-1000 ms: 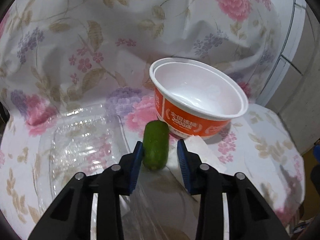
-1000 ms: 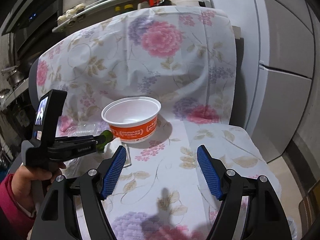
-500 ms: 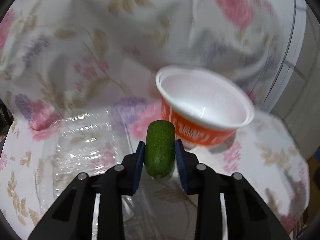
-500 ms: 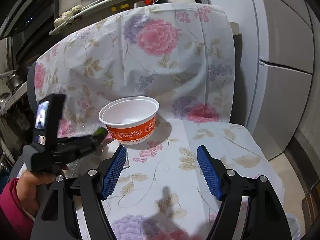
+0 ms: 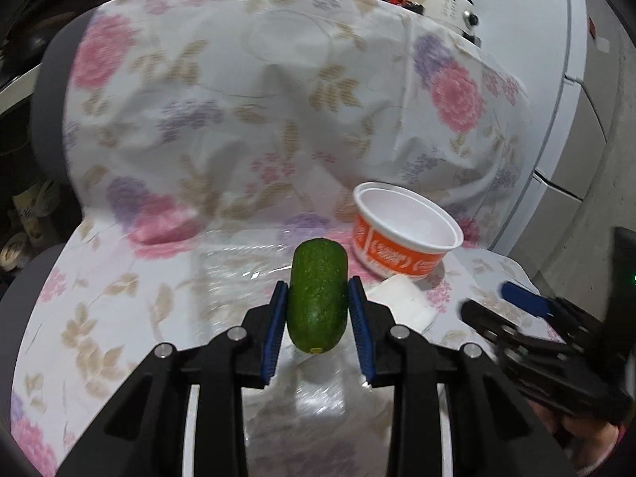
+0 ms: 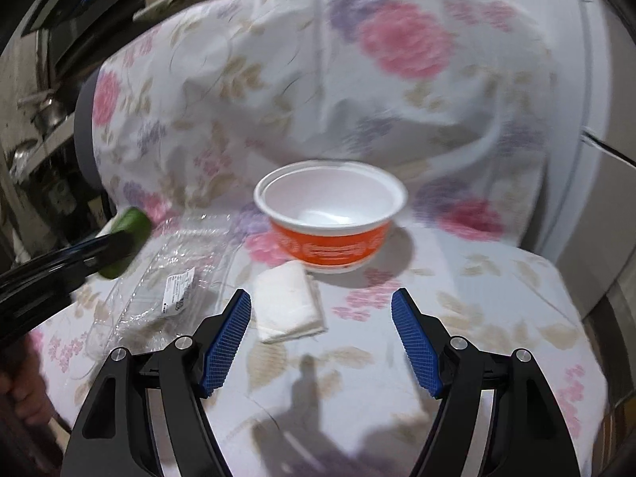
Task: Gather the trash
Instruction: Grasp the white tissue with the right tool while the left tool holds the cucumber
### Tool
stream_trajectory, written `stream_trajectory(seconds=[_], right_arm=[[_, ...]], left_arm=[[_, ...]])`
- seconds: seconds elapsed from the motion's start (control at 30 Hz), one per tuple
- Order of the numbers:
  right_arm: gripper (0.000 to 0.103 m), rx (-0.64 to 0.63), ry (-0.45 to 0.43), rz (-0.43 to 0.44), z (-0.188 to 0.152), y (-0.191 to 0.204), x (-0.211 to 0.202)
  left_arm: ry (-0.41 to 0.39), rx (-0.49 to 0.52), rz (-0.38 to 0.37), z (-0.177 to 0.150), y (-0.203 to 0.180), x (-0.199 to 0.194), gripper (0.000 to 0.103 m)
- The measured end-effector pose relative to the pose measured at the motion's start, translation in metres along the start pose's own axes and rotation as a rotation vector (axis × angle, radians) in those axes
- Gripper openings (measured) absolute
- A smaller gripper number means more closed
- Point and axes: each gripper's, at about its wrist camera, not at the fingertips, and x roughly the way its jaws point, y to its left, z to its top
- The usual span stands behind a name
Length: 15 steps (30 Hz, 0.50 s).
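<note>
Trash on the flowered cloth (image 6: 497,290): a clear plastic tray (image 6: 159,290), a folded white napkin (image 6: 288,304), an orange-and-white paper bowl (image 6: 332,218), and a green cucumber stub (image 5: 317,298).

- Left gripper (image 5: 317,310): blue pads clamped on both flanks of the cucumber stub, which stands roughly upright between them, held clear above the tray. Cut end with a pale spot points down toward the camera. Grip sits about mid-length.
- Right gripper (image 6: 321,342): jaws spread wide, holding nothing, hovering low over the cloth. Napkin lies just ahead of its left finger; bowl sits beyond, touching or nearly touching the napkin's far edge.
- Bowl is upright and looks empty. My guess is that it serves as the collecting vessel.

Step in hand, as I read it: carry the stub to the bowl and drop it in.

How to do it well:
- Keep the squeeze steady; the skin looks smooth and waxy, so a slack grip may let it slide out lengthwise.
- Bring it over the middle of the bowl's mouth before letting go. A light bowl can tip if the rim is struck.
- Release from low over the opening so it does not bounce out.
- Keep the right gripper out of the carry path; the two tools are near each other in the left view.

Both views are motion-blurred; fine contact details are uncertain.
</note>
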Motion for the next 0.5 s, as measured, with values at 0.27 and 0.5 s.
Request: stream_trajectory(seconds=[0.27,0.5], right_arm=[[0.068,-0.047,0.126,-0.011,0.011,0.020,0.061],[0.068,-0.073,0.229,-0.030,0.010,0.025,0.092]], left_arm=[[-0.005,-0.053,0.009,-0.009,0.025,-0.009,0.029],[0.014,-0.071,0.005,-0.015,0.033,-0.002,0.029]])
